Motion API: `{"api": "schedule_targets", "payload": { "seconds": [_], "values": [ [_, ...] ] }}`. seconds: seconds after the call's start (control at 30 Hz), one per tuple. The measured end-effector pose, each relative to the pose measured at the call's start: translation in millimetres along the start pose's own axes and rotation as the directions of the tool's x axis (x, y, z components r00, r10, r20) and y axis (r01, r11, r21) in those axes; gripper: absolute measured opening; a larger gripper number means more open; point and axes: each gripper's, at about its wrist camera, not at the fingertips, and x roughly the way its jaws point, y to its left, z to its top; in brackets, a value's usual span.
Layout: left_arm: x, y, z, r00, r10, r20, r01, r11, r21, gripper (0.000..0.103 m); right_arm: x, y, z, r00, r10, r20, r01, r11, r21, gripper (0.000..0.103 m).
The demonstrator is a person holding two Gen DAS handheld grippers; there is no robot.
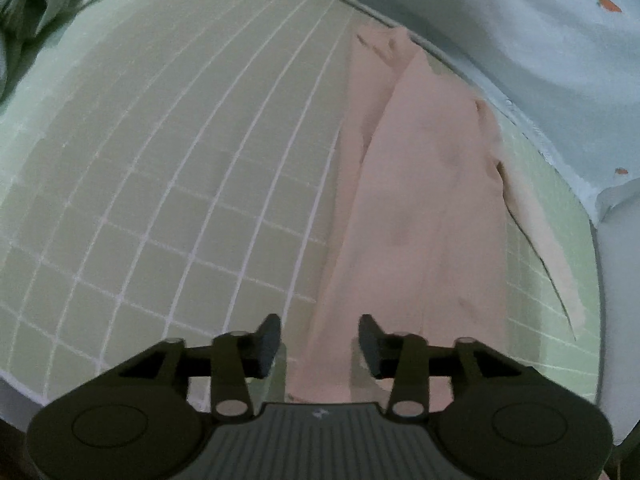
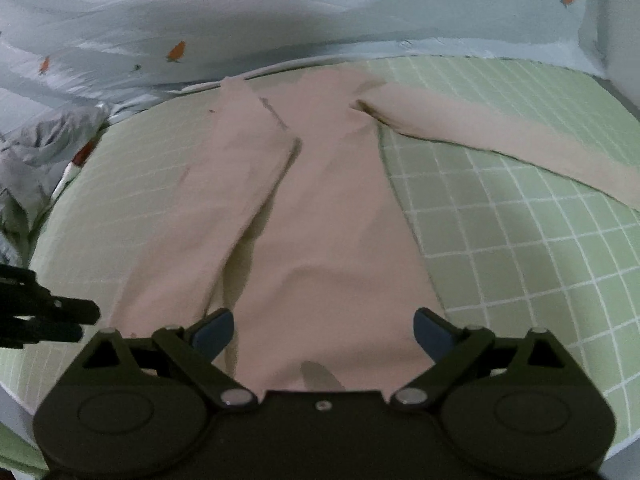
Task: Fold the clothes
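On green grid mat (image 2: 520,220): pink garment (image 2: 320,220) flat; left claw (image 1: 320,344), right claw (image 2: 324,332) both released.

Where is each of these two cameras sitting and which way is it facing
Left wrist: rides on the left gripper, looking steeply down along its open fingers at the pink garment on the green grid mat; only that gripper shows.
Right wrist: rides on the right gripper, looking down over the same garment's near edge, jaws open; the left gripper's dark tip pokes in at the left edge.
Shared: the pink garment, the green mat and the pale blue carrot-print bedding behind.
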Motion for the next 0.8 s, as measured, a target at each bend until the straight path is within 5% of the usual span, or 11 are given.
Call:
{"api": "schedule_targets", "payload": {
  "seconds": [0.23, 0.5, 0.8],
  "values": [
    [-2.7, -21.6, 17.4, 0.997, 0.049, 0.057, -0.053, 0.996, 0.066, 0.069, 16.0, -46.2, 13.2, 0.998, -0.049, -0.027, 0.053, 0.983, 0.174, 0.099],
    [7.9, -51.4, 26.6, 0.99, 0.11, 0.089, -0.119, 0.987, 0.107, 0.077, 39.1, -103.1, 27.0, 0.991, -0.127, -0.051, 0.136, 0.949, 0.284, 0.099],
    [34.8, -83.5, 45.2, 0.975, 0.193, 0.109, -0.207, 0.968, 0.139, 0.086, 55.8, -163.0, 59.5, 0.961, -0.276, 0.035, 0.241, 0.889, 0.388, 0.103]
  ]
}}
